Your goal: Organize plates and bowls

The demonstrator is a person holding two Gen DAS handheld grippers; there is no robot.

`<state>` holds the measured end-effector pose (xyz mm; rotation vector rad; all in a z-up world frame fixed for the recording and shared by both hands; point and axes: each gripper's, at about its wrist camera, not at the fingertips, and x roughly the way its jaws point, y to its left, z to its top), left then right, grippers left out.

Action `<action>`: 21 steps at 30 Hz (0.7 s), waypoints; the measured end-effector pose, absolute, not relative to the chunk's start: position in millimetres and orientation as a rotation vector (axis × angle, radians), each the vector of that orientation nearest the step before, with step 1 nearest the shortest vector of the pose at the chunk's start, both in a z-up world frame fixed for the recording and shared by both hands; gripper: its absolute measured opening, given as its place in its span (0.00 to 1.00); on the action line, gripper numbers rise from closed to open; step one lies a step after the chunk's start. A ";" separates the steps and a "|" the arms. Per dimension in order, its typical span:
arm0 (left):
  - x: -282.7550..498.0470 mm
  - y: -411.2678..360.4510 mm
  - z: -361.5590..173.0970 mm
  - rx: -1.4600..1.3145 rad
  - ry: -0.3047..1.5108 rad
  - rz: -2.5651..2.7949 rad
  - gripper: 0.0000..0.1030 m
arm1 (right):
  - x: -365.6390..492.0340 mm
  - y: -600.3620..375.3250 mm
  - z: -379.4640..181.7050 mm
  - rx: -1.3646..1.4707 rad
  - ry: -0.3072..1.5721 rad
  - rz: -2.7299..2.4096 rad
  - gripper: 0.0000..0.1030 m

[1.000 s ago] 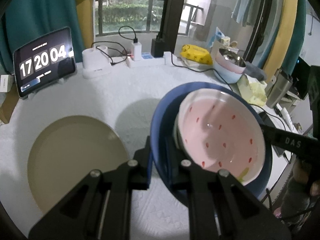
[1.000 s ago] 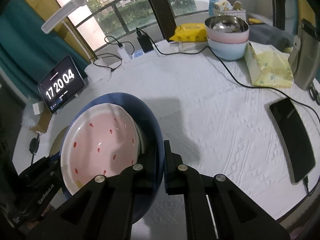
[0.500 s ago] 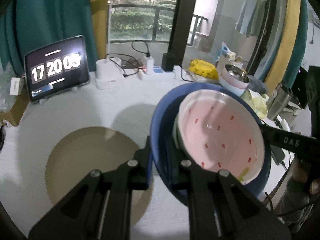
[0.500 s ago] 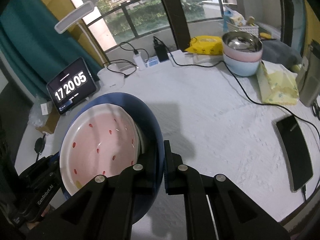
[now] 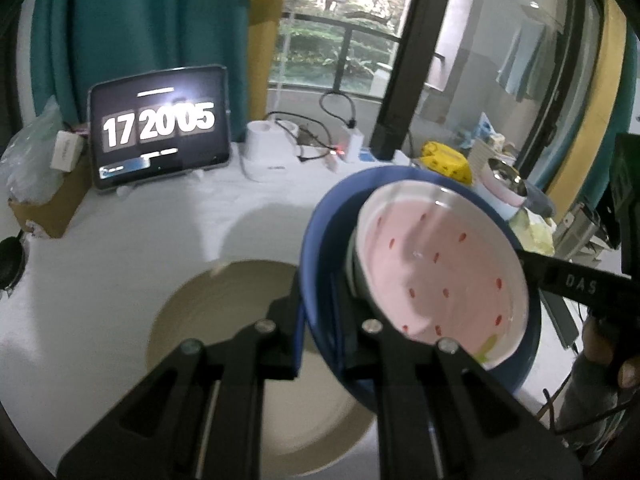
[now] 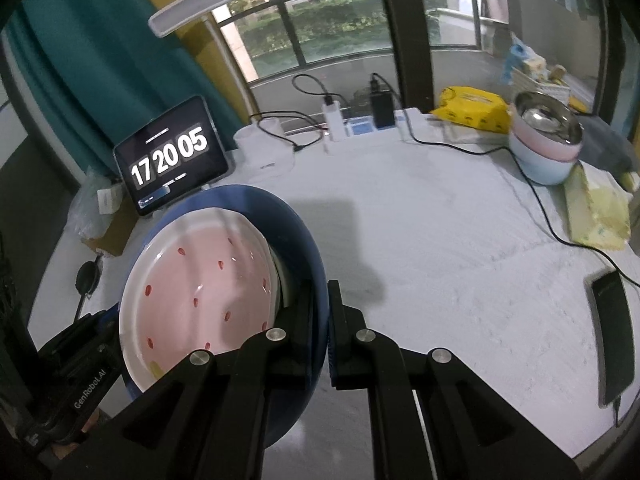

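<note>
A blue plate (image 5: 320, 240) carries a pink bowl with red specks (image 5: 440, 276). My left gripper (image 5: 318, 316) is shut on the plate's near rim. My right gripper (image 6: 320, 300) is shut on the opposite rim of the same blue plate (image 6: 296, 240), with the pink bowl (image 6: 200, 288) inside it. Both hold the stack in the air above the table. A beige plate (image 5: 224, 320) lies on the white cloth below and left of the stack. A stack of bowls with a steel one on top (image 6: 548, 140) stands at the far right.
A tablet clock (image 6: 172, 156), a white lamp base (image 6: 264, 148) and a power strip with cables (image 6: 340, 124) line the far edge. A yellow pack (image 6: 476, 108), a tissue pack (image 6: 596, 208) and a phone (image 6: 612, 328) lie at the right.
Both grippers have lifted the blue plate with the pink bowl higher above the table. The beige plate below now sits closer under the stack in the left wrist view.
</note>
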<state>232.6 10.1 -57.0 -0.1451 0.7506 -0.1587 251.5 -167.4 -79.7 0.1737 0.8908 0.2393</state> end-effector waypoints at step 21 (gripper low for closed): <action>247.0 89.5 -94.7 -0.207 0.827 -0.028 0.10 | 297.7 -81.0 -124.7 0.129 1.025 0.344 0.07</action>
